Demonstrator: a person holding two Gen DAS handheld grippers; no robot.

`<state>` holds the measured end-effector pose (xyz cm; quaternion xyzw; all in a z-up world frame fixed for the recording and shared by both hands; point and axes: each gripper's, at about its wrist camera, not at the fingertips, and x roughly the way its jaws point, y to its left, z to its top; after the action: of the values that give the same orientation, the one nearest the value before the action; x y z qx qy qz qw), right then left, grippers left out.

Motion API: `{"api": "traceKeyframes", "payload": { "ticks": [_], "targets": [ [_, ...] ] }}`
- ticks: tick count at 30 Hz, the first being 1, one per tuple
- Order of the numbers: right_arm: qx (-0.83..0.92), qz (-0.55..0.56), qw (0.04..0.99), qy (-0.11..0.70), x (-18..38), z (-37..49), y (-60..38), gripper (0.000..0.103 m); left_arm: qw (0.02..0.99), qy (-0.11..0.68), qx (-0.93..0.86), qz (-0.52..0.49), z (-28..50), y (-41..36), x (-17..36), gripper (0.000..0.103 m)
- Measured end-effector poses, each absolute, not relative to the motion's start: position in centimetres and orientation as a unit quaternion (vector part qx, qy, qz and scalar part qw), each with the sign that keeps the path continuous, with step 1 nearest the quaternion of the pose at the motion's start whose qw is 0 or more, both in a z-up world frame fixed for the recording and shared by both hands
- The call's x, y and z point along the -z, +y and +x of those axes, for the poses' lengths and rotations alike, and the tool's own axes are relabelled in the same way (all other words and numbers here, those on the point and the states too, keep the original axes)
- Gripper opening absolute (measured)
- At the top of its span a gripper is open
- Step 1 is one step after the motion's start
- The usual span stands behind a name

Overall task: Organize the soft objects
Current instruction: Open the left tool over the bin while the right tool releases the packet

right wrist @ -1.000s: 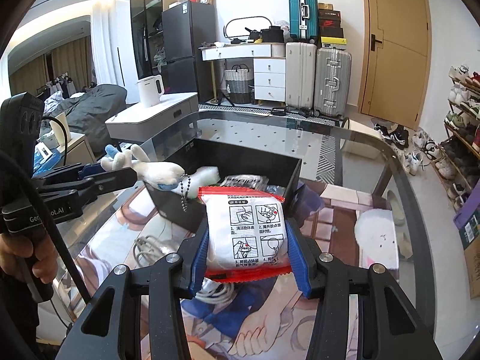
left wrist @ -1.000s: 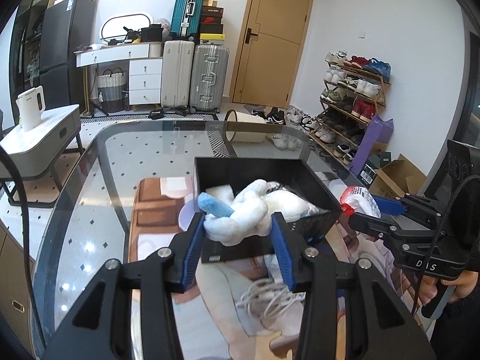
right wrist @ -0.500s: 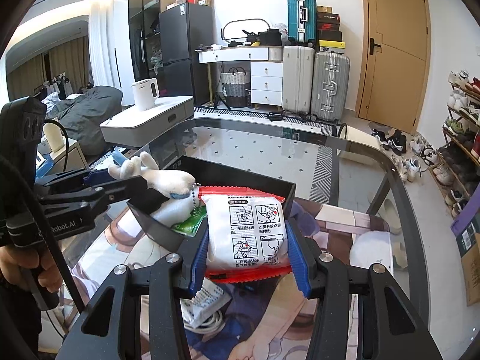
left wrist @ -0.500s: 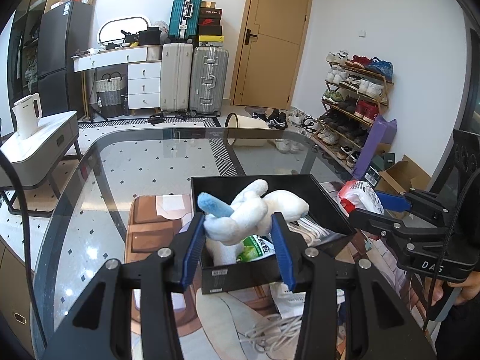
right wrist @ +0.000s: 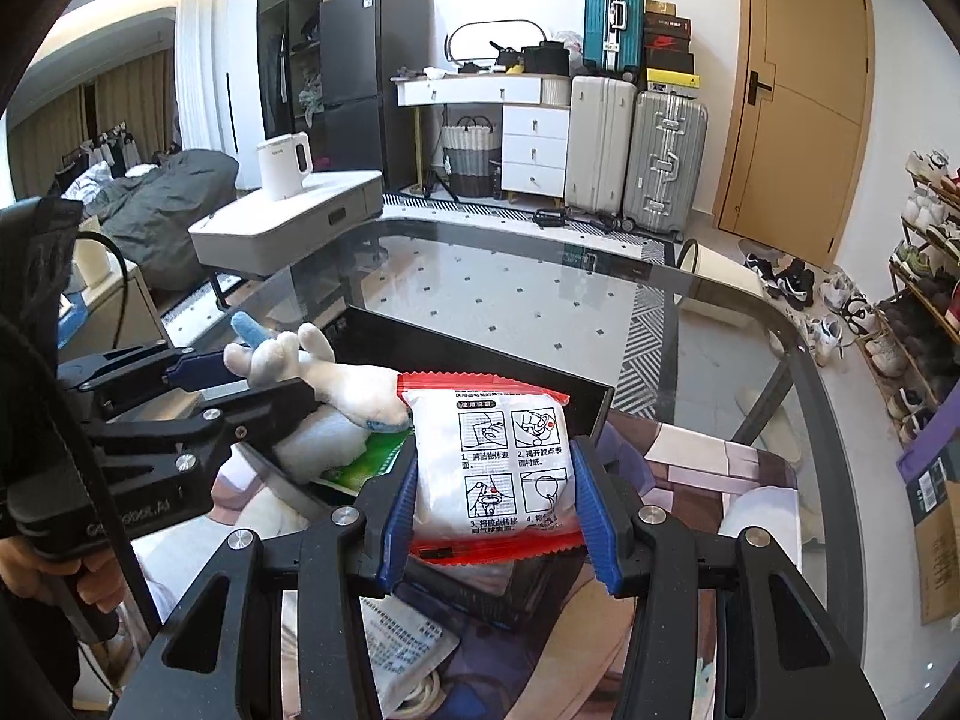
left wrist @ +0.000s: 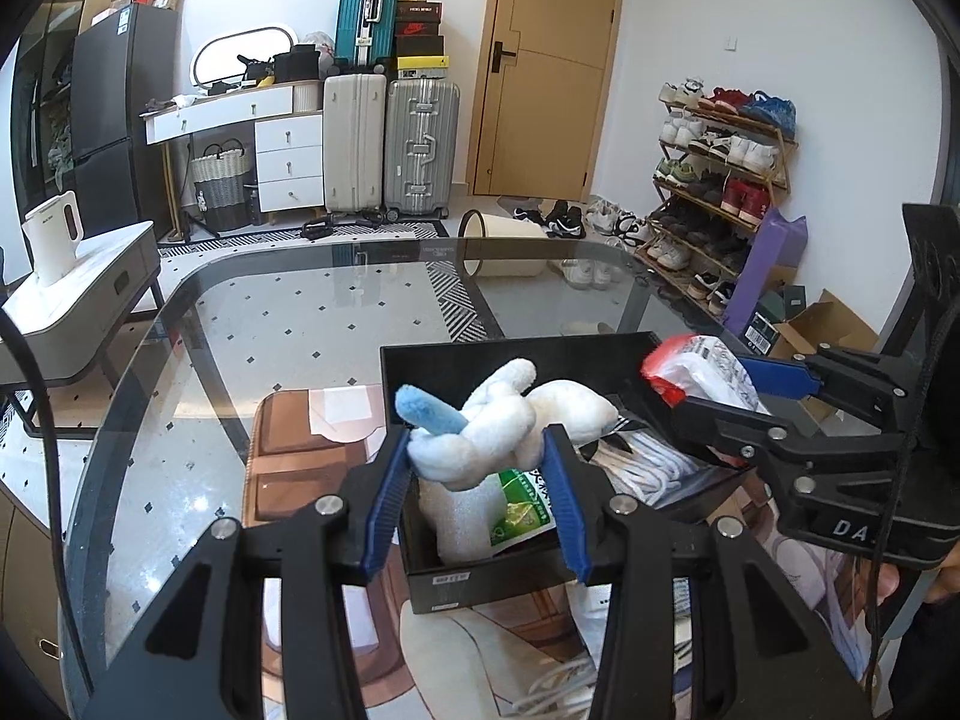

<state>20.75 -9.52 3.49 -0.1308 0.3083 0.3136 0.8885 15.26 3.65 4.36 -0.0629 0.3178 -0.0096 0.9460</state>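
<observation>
My left gripper (left wrist: 477, 450) is shut on a white plush toy (left wrist: 510, 426) with a blue ear and holds it over the near end of a black box (left wrist: 480, 585). The box holds a green packet (left wrist: 522, 510), a white foam piece and white cords. My right gripper (right wrist: 495, 480) is shut on a red-and-white packet (right wrist: 498, 462) and holds it above the box's right side. The plush toy (right wrist: 336, 378) and left gripper (right wrist: 240, 372) show at left in the right wrist view; the right gripper (left wrist: 720, 384) with its packet (left wrist: 696, 366) shows at right in the left wrist view.
The box stands on a glass table (left wrist: 270, 330) over a printed mat (right wrist: 720, 468). A white packet (right wrist: 402, 648) and a white cable (left wrist: 558, 690) lie near the front edge. Suitcases, a door, a shoe rack and a side table with a kettle stand beyond.
Both grippers have moved forward and over the black box with their objects. The plush toy and the packet now hang above the box's inside.
</observation>
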Motion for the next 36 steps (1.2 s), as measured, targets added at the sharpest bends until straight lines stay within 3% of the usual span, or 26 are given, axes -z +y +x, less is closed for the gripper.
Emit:
{"api": "traceKeyframes", "payload": {
  "ticks": [25, 28, 31, 35, 36],
  "targets": [
    [-0.313, -0.196, 0.869, 0.328, -1.2, 24.9, -5.3, 0.048, 0.940, 0.340, 0.014, -0.018, 16.4, 2.1, -3.4, 0.048],
    [-0.316, -0.193, 0.871, 0.324, -1.3, 24.9, -5.6, 0.055, 0.940, 0.340, 0.021, -0.026, 16.4, 2.2, -3.5, 0.053],
    [-0.319, -0.196, 0.874, 0.310, -1.7, 24.5, -6.2, 0.070, 0.940, 0.340, 0.026, -0.031, 16.0, 2.2, -3.8, 0.059],
    [-0.325, -0.187, 0.878, 0.298, -2.2, 23.4, -7.5, 0.086, 0.942, 0.331, 0.033, -0.036, 15.2, 2.0, -4.3, 0.073],
    [-0.325, -0.180, 0.880, 0.297, -2.3, 23.1, -8.0, 0.087, 0.943, 0.328, 0.033, -0.038, 14.8, 2.1, -4.6, 0.085]
  ]
}}
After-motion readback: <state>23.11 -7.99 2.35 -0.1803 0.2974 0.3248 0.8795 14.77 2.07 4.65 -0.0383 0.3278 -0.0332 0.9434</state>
